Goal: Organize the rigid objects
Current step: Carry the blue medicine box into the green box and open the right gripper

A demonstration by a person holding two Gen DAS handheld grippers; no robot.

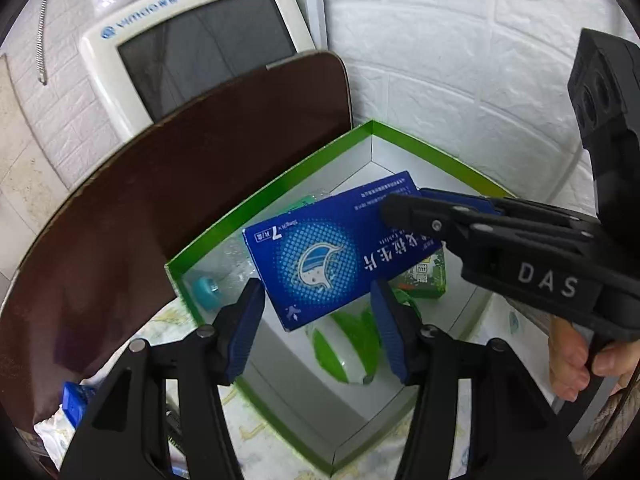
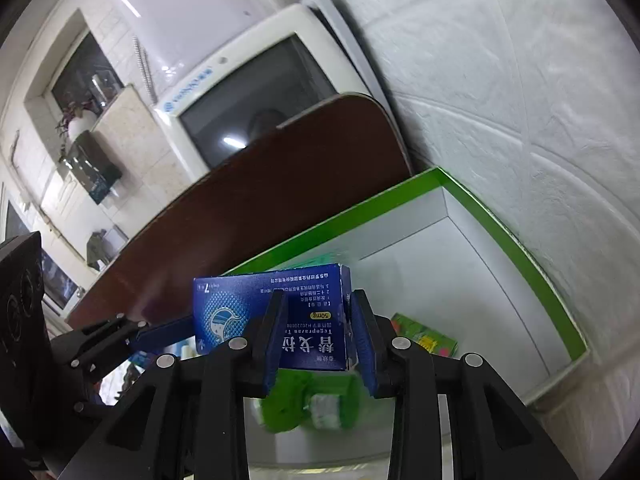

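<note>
**Ana:** Nearest the left camera, the left tool stands wide with nothing between its blue pads; the blue medicine box hangs just ahead of them, above the green-rimmed box.

**Ben:** And the right tool?

**Ana:** Clamped on one short end of that medicine box, so its long axis runs away from the right tool toward the left one (tilted, low end nearest the left pads). The right is plainly the carrying hand.

**Ben:** So I'd judge the coming move as lowering it into the green-rimmed box. What lies underneath?

**Ana:** A white-and-green object almost directly below, a small green carton further right, and a clear bottle with a teal cap against the left wall.

**Ben:** Free floor?

**Ana:** Toward the far corner. Beyond, a dark brown board leans beside the box, with an old white monitor behind it.
</note>
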